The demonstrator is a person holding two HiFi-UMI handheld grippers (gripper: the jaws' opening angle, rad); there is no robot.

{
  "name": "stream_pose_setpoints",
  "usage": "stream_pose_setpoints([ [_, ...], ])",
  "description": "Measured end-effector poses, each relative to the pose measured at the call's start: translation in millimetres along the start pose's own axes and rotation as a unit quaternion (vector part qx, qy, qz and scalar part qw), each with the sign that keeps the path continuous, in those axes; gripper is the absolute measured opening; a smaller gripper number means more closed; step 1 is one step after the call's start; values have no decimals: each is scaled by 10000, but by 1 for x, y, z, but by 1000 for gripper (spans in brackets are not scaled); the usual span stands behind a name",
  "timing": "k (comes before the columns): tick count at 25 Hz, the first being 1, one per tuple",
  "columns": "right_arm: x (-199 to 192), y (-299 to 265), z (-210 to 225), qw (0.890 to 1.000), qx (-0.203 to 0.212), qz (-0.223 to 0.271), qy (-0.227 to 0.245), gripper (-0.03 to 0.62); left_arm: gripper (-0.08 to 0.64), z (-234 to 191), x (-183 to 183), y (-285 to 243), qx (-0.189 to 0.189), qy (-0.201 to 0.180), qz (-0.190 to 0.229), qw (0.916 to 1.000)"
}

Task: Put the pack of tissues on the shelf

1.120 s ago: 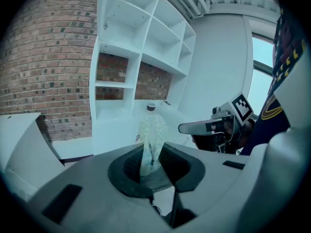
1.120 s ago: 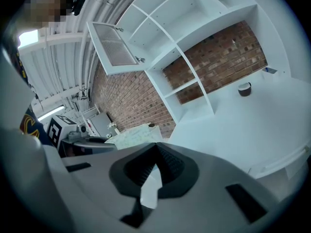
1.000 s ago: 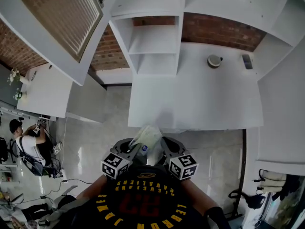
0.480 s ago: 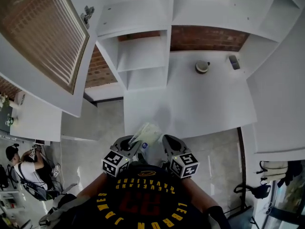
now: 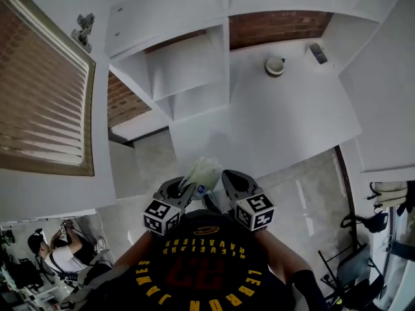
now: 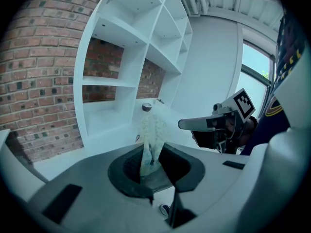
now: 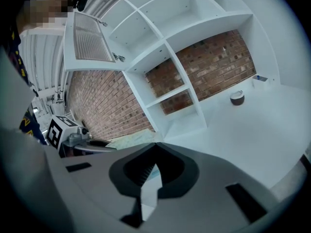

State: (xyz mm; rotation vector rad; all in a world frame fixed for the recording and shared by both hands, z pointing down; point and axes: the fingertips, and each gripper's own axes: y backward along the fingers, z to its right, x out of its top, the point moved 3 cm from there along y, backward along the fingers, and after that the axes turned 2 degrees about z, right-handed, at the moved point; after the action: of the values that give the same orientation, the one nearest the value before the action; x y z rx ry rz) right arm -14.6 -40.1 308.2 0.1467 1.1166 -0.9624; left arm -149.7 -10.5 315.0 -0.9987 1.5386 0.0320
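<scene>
The pack of tissues (image 6: 151,140), soft, pale greenish and plastic-wrapped, stands upright and edge-on. Its lower end is pinched between the fingers (image 6: 121,171) of the left gripper (image 6: 150,165), in the air, apart from the white open shelf (image 5: 188,70).

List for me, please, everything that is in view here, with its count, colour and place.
pack of tissues: one, pale green, in the left tongs
shelf unit: one, white, on the counter against the wall
counter: one, white, ahead of the person
round pot: one, pale, on the counter near the wall
small flat object: one, dark, right of the pot
brick wall: red-brown, behind the shelves
slatted door: one, brown in a white frame, at left
floor: pale, glossy
seated person: one, lower left
left tongs: grey, closed on the pack
right tongs: grey, nothing between them
marker cubes: two, black and white
shirt: black, yellow letters
</scene>
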Motion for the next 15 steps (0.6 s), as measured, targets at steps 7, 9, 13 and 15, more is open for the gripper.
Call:
stream_pose_setpoints([
  [7,0,11,23,9983,-572,62,-118,-11,60,-16,-4,-28,-235,-10,-257,9994],
  [9,-3,13,40,9979,-614,-9,-207,-11,60,-20,1,-40,-122,4,-231,9997],
  [13,-2,-4,66,9987,-426,-124,-269,-11,60,-32,15,-63,291,-140,-157,9994],
  [15,1,-16,70,9995,-199,-216,-88,-11,60,-36,21,-69,472,-192,-89,9987],
])
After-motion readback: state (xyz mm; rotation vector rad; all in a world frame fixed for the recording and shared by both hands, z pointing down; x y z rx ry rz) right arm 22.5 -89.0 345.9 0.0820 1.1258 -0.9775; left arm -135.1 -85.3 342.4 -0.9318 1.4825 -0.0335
